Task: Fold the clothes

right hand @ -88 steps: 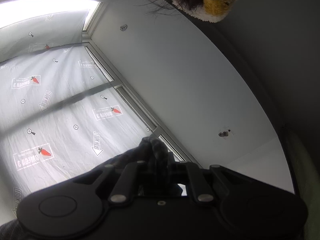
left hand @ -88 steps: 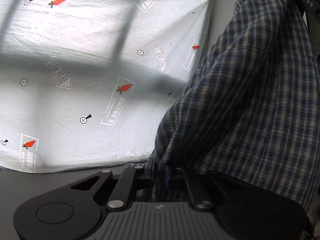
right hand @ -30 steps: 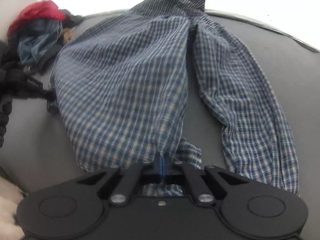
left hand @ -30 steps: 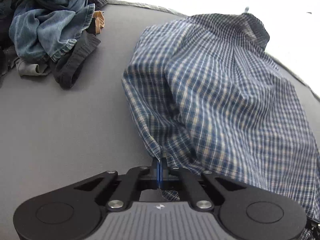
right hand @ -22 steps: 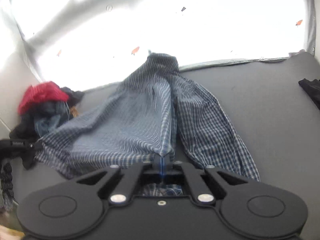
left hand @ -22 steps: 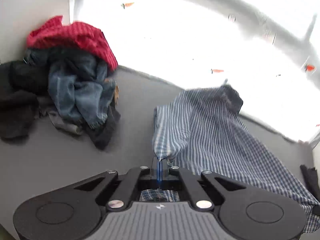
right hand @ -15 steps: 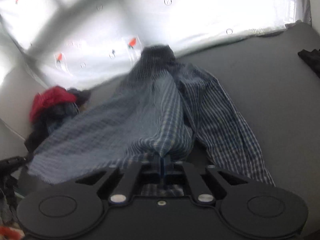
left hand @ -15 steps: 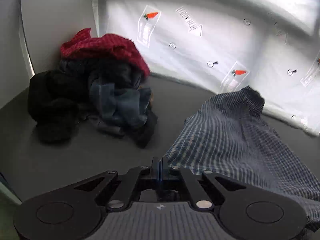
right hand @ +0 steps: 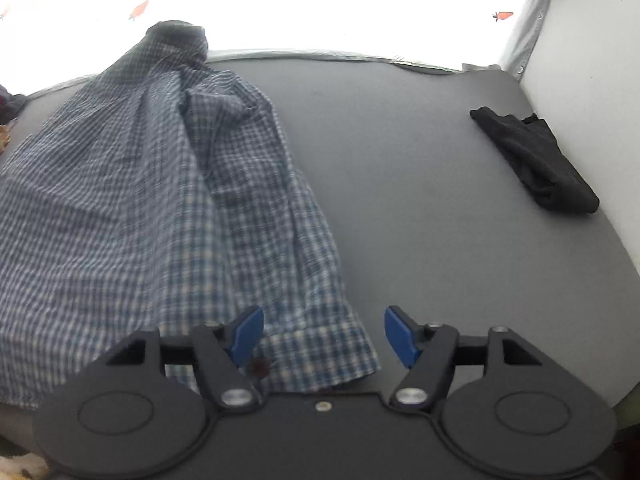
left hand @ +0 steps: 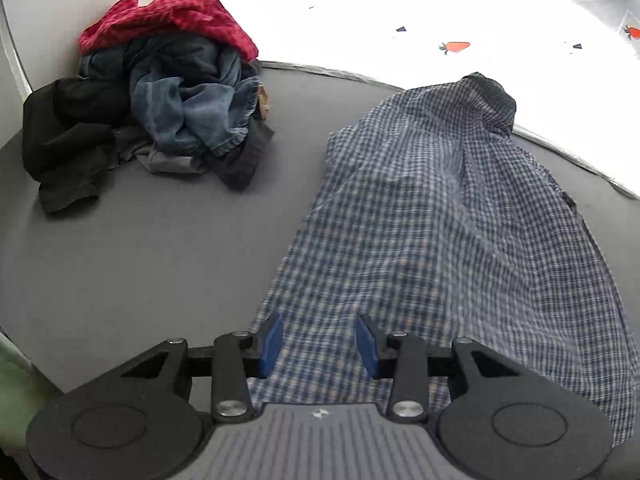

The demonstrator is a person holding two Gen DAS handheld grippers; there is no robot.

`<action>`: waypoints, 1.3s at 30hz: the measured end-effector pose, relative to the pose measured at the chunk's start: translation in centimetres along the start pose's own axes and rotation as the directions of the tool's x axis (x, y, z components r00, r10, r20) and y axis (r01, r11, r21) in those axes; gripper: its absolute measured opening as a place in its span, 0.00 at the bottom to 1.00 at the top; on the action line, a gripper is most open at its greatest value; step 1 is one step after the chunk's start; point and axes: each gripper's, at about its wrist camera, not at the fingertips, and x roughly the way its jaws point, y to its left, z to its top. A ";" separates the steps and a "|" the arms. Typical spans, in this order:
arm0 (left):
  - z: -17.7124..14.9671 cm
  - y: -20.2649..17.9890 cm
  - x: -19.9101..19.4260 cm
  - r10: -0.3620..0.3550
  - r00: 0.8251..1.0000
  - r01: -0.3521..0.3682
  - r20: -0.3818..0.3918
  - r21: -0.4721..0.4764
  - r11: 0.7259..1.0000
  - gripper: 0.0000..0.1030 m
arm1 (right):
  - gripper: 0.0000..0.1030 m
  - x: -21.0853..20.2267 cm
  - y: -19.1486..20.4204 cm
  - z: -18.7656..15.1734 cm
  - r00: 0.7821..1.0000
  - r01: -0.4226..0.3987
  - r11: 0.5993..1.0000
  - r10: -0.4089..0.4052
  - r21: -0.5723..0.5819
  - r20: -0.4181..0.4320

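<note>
Grey table (left hand: 120,264): shirt (left hand: 420,220) spread, probably limp, light; both grippers (left hand: 318,344) (right hand: 324,334) spread wide, empty; pinch hem at 6 o'clock.

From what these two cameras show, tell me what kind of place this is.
Probably a home laundry-folding spot: a grey table by a cloth-covered window, a plaid shirt spread flat, a heap of unfolded clothes and one folded dark garment.

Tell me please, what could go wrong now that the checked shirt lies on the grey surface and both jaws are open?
1. The plaid shirt lies bunched, its far end humped against the curtain; folding now may trap creases.
2. One sleeve lies over the body, so a fold could come out uneven.
3. The left gripper and right gripper are open over the hem; closing there might catch several layers.
</note>
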 end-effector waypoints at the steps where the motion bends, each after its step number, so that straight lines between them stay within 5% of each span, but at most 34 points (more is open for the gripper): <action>1: 0.0 -0.9 0.0 -0.007 1.000 0.007 0.002 0.003 1.000 0.47 | 0.71 1.1 -0.5 0.2 0.999 -0.029 0.999 0.030 0.021 -0.021; 4: -0.6 -4.1 -0.1 0.011 1.000 -0.012 0.014 0.050 0.999 0.47 | 0.69 4.6 -1.6 0.7 0.982 -0.144 0.984 0.155 0.103 -0.108; 6: -0.8 -5.7 -0.2 0.019 1.000 -0.021 0.017 0.072 0.997 0.47 | 0.37 5.8 -2.1 1.0 0.968 -0.191 0.975 0.206 0.112 -0.142; 7: -0.8 -6.3 -0.3 0.023 1.000 -0.024 0.017 0.074 0.997 0.47 | 0.02 5.9 -2.5 1.4 0.968 -0.196 0.976 0.208 0.095 -0.143; 11: -0.9 -8.0 -0.2 0.041 0.999 -0.042 0.008 0.066 0.997 0.47 | 0.03 4.2 -6.4 5.5 0.992 -0.122 0.992 0.122 -0.004 -0.041; 13: -1.0 -8.5 -0.2 0.053 0.999 -0.053 0.004 0.066 0.996 0.47 | 0.03 3.5 -10.2 9.4 0.999 0.013 0.999 -0.011 -0.034 0.051; 15: -1.1 -9.0 -0.1 0.064 0.998 -0.064 -0.001 0.067 0.996 0.47 | 0.04 3.3 -14.0 12.8 0.980 0.156 0.987 -0.151 -0.027 0.129; 16: -1.1 -9.3 -0.1 0.070 0.998 -0.069 -0.003 0.067 0.995 0.48 | 0.09 3.4 -15.9 14.7 0.962 0.229 0.973 -0.225 -0.005 0.153; 19: -1.2 -8.8 0.2 0.087 0.996 -0.086 -0.013 0.062 0.994 0.55 | 0.47 3.3 -17.6 17.3 0.923 0.353 0.935 -0.351 0.016 0.157; 20: -1.1 -8.4 0.3 0.097 0.995 -0.096 -0.011 0.055 0.994 0.57 | 0.50 3.1 -17.4 17.5 0.915 0.369 0.929 -0.366 0.010 0.171; 23: -1.0 -6.6 0.7 0.138 0.990 -0.138 0.000 0.025 0.990 0.61 | 0.53 2.3 -13.6 14.8 0.960 0.227 0.974 -0.220 -0.021 0.171; 26: -1.0 -3.7 2.0 0.184 0.983 -0.184 -0.006 0.001 0.983 0.66 | 0.56 2.2 -8.4 9.3 0.995 -0.056 0.998 0.058 -0.029 0.082; 30: -1.3 0.8 4.9 0.226 0.972 -0.227 -0.058 -0.017 0.974 0.70 | 0.60 2.5 -0.8 2.5 0.950 -0.301 0.953 0.303 0.042 -0.077; 34: -2.2 3.9 8.7 0.221 0.965 -0.223 -0.142 0.005 0.975 0.70 | 0.62 3.4 2.9 -1.5 0.925 -0.317 0.944 0.329 0.091 -0.190; 35: -2.4 4.3 9.4 0.211 0.965 -0.211 -0.156 0.016 0.977 0.68 | 0.43 3.6 3.5 -2.1 0.929 -0.294 0.952 0.307 0.090 -0.206; 36: -2.7 4.5 10.0 0.199 0.966 -0.197 -0.164 0.029 0.980 0.54 | 0.27 3.7 4.1 -2.6 0.936 -0.270 0.960 0.279 0.072 -0.217; 37: -2.9 4.3 10.4 0.182 0.969 -0.176 -0.169 0.051 0.983 0.28 | 0.02 3.7 4.4 -2.7 0.942 -0.251 0.967 0.255 0.047 -0.218; 39: -3.3 3.2 10.4 0.161 0.973 -0.143 -0.164 0.119 0.983 0.01 | 0.02 3.1 4.1 -2.6 0.948 -0.228 0.973 0.232 0.041 -0.218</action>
